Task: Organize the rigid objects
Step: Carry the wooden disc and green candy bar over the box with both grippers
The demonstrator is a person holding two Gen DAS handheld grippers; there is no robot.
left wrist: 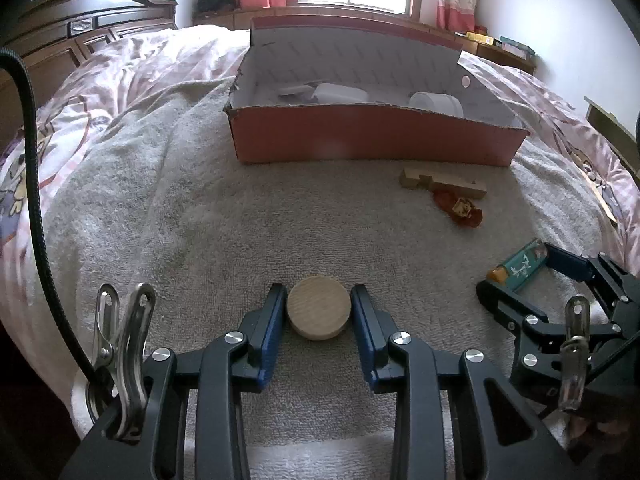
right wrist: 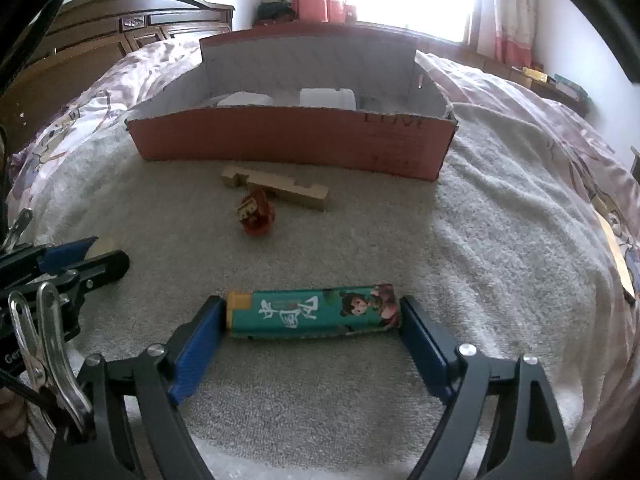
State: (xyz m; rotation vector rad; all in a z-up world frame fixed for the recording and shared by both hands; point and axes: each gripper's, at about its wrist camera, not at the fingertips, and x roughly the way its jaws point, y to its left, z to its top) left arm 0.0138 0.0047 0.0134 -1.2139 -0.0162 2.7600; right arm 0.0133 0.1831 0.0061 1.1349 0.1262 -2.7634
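At lower centre of the left wrist view, left gripper (left wrist: 319, 312) clamps a pale round wooden disc (left wrist: 319, 313). Right gripper (right wrist: 312, 316) brackets a teal printed box (right wrist: 314, 313) lengthwise; contact unclear.

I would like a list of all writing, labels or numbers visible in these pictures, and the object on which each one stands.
"中国": white Chinese characters, seen upside down, on the teal box between the fingers of the right tool; this reading is likely, not certain.
Dark handwriting on the front wall of the red cardboard box: too blurred to read.
"Ge...": white letters on a black part at the left edge, cut off.
Gold mark on the small red toy: unreadable.
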